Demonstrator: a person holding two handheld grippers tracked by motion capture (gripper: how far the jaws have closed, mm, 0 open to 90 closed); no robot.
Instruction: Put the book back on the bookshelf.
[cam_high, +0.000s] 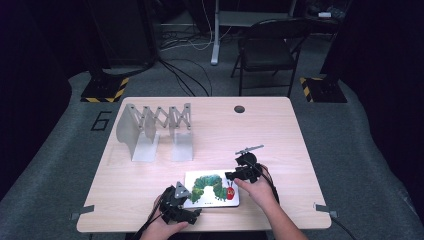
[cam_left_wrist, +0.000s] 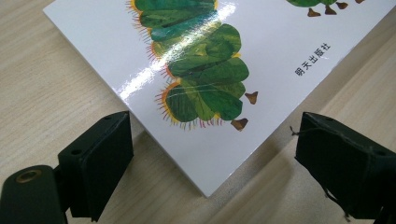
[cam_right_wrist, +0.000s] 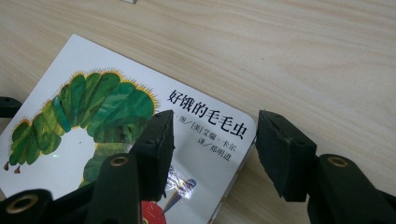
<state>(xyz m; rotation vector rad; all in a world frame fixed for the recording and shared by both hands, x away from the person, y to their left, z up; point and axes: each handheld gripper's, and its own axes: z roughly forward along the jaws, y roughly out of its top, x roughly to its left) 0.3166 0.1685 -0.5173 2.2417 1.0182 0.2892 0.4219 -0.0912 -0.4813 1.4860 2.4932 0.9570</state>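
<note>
Two claws flank one picture book (cam_high: 212, 187) lying flat near the front edge of the surface (cam_high: 280, 135), long axis running 9 to 3 o'clock. Left claw (cam_high: 189, 199) sits at the book's 7 o'clock corner, released, jaws wide, corner (cam_left_wrist: 205, 191) between them but untouched. Right claw (cam_high: 231, 176) sits at the 2 o'clock corner, released too, one jaw over the cover, one off the edge. Both equally near; neither grasps. Folding rack (cam_high: 155, 130) stands at 11 o'clock, well apart.
</note>
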